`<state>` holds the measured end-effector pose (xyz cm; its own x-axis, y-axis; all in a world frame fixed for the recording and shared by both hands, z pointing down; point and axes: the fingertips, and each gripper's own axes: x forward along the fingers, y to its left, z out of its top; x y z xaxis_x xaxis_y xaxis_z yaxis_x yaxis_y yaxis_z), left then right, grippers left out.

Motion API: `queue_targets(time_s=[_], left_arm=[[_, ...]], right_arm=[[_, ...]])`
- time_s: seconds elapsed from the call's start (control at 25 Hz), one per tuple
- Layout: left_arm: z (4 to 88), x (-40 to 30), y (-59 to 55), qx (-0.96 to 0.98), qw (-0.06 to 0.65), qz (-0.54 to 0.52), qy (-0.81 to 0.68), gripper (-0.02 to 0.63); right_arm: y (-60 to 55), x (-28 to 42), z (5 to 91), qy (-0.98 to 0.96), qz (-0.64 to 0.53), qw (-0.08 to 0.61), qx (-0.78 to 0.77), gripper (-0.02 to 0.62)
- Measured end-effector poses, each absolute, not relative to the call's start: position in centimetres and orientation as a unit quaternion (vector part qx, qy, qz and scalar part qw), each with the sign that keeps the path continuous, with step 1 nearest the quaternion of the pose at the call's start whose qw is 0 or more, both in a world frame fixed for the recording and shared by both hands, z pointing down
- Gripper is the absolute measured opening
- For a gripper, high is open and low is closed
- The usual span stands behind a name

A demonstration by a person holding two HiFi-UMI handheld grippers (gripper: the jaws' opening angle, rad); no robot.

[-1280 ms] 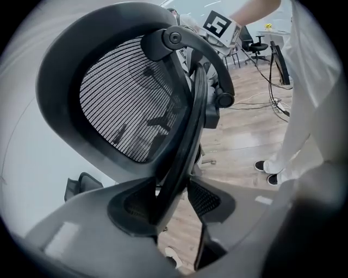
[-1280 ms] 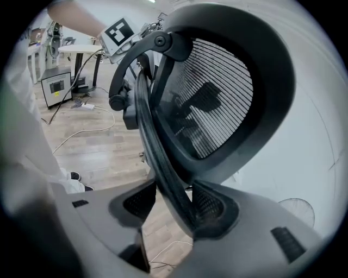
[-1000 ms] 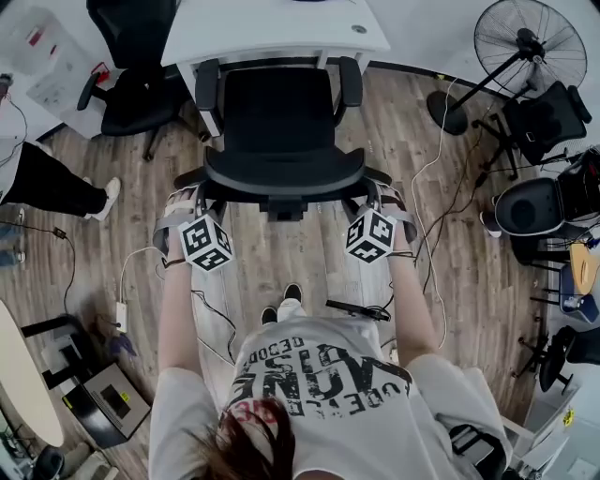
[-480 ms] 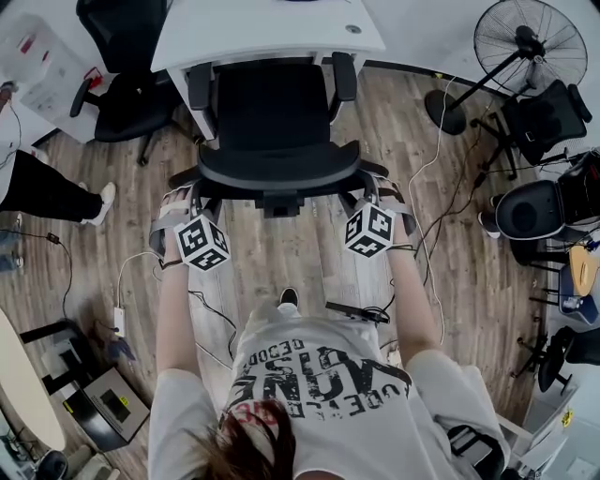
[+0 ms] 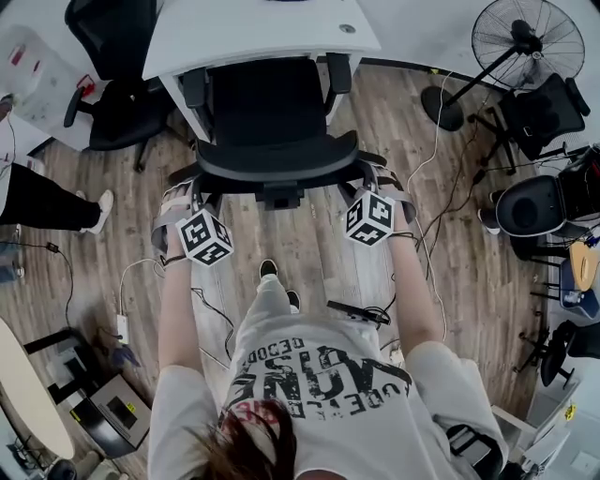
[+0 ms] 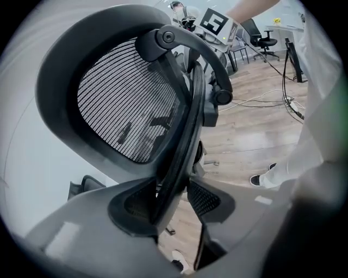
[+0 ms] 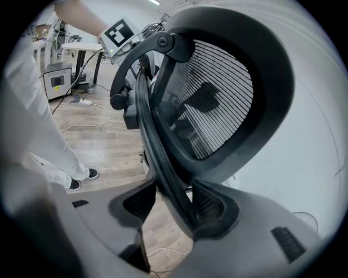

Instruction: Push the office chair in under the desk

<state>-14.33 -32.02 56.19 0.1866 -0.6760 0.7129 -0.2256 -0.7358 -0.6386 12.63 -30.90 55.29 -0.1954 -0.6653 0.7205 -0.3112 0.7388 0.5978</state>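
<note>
The office chair (image 5: 272,159) was black, its mesh backrest (image 6: 125,108) finely striped. The table (image 5: 253,28) was white, the plank floor (image 5: 309,258) grey-brown, and the marker cubes (image 5: 205,238) carried black-and-white squares.

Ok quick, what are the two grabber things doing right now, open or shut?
Left gripper: shut on the office chair, clamping one edge of its backrest.
Right gripper: shut on the office chair too, clamping the other edge.
</note>
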Motion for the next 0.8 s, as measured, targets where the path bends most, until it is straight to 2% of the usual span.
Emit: queue_targets(time_s=[0.8], left_arm=[[55.8, -12.8, -35.7, -0.74, 0.243, -0.543, 0.313, 0.187]], right_arm=[[-35.2, 14.1, 55.5, -0.749, -0.152, 0.552, 0.333, 0.201]])
